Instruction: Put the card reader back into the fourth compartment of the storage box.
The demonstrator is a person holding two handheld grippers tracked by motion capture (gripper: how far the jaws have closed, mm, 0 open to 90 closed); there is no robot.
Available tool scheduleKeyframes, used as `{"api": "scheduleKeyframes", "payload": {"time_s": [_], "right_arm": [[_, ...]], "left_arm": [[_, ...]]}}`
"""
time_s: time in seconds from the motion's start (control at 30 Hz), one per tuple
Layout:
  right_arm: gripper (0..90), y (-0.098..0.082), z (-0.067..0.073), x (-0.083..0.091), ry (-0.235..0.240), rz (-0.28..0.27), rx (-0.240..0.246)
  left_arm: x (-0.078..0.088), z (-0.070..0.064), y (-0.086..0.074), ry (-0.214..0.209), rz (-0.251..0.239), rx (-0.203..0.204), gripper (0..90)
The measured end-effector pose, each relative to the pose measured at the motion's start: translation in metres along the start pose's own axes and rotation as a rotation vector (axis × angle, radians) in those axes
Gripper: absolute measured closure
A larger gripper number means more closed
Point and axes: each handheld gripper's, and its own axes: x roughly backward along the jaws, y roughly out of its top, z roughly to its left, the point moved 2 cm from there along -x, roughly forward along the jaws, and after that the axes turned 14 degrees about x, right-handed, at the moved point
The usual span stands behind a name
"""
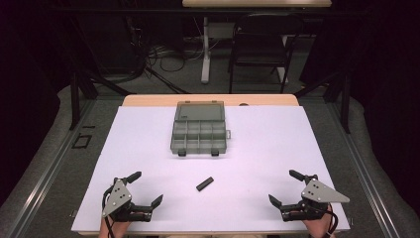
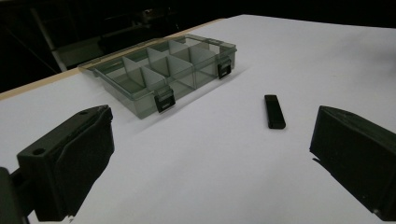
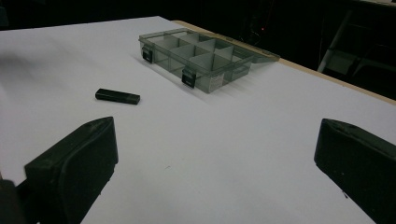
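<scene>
Lying on the white counter (image 1: 277,148) just in front of the open grey compartment box (image 1: 199,128), the black stick (image 1: 204,184) sits between the left hand-held gripper (image 1: 145,188) and right hand-held gripper (image 1: 285,187), both spread wide and empty.

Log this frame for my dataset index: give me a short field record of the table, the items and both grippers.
surface: white table
organizer box: far centre, lid open, compartments look empty
black stick: flat on the table, near of the box, untouched
left gripper: near left, jaws open, holding nothing
right gripper: near right, jaws open, holding nothing
contact: neither gripper touches the stick or box
</scene>
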Motion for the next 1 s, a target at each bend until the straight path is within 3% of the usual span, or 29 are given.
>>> {"api": "scheduleKeyframes", "payload": {"time_s": [0.47, 1.0], "right_arm": [[0.0, 0.000, 0.000, -0.002, 0.006, 0.006, 0.005], [0.0, 0.001, -0.001, -0.006, 0.020, 0.021, 0.018]], "left_arm": [[-0.008, -0.001, 0.002, -0.001, 0.046, 0.034, 0.0], [-0.025, -0.011, 0.010, 0.027, 0.150, 0.021, 0.0]]}}
